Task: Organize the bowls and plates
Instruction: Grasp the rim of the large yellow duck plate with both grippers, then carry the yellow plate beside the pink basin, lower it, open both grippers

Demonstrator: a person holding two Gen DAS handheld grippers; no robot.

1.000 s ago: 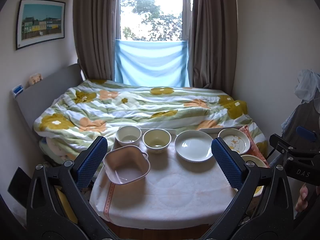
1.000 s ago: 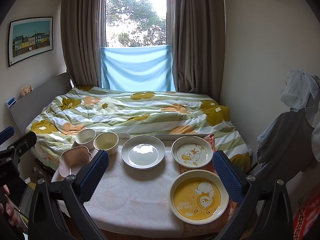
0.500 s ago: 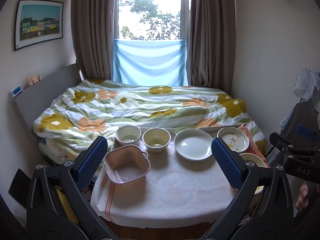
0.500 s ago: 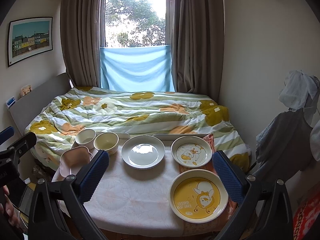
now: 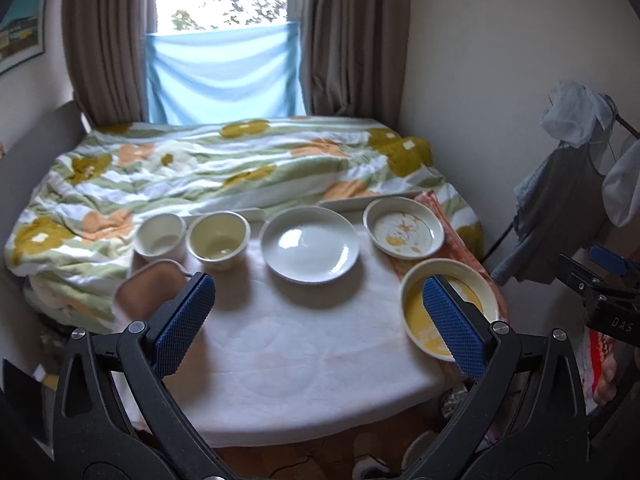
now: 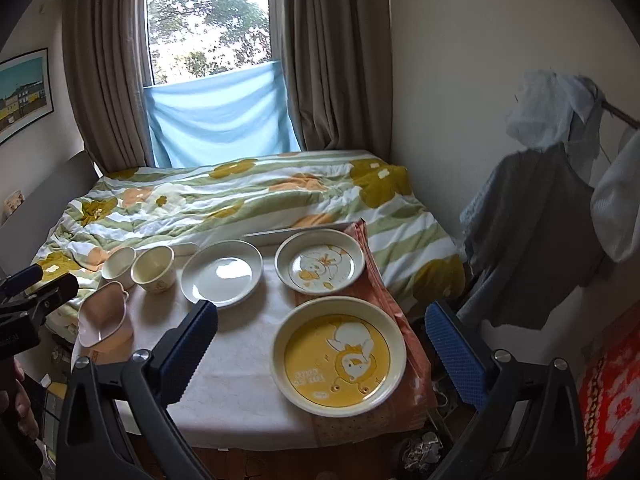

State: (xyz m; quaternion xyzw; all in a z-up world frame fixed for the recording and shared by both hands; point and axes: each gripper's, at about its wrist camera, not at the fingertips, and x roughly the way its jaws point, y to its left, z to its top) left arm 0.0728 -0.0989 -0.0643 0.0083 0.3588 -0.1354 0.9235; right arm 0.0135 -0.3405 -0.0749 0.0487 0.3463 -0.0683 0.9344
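Observation:
On the white-clothed table (image 5: 288, 352) stand a white bowl (image 5: 160, 236), a cream bowl (image 5: 218, 240), a plain white plate (image 5: 310, 249), a small duck plate (image 5: 404, 227), a large yellow duck plate (image 6: 339, 356) and a pink square bowl (image 6: 105, 316). My left gripper (image 5: 318, 320) is open and empty above the table's near half, its right finger over the yellow plate (image 5: 448, 308). My right gripper (image 6: 320, 344) is open and empty, hovering around the large yellow plate. The pink bowl (image 5: 150, 292) is partly hidden behind my left finger.
A bed with a flowered quilt (image 6: 248, 196) lies right behind the table. Clothes hang on a rack (image 6: 560, 208) at the right. An orange cloth (image 6: 384, 280) lies under the two duck plates. The window with curtains (image 6: 212, 60) is at the back.
Both grippers have swung to the right and come closer to the table. The large yellow plate now shows in the left wrist view. All dishes stay in place.

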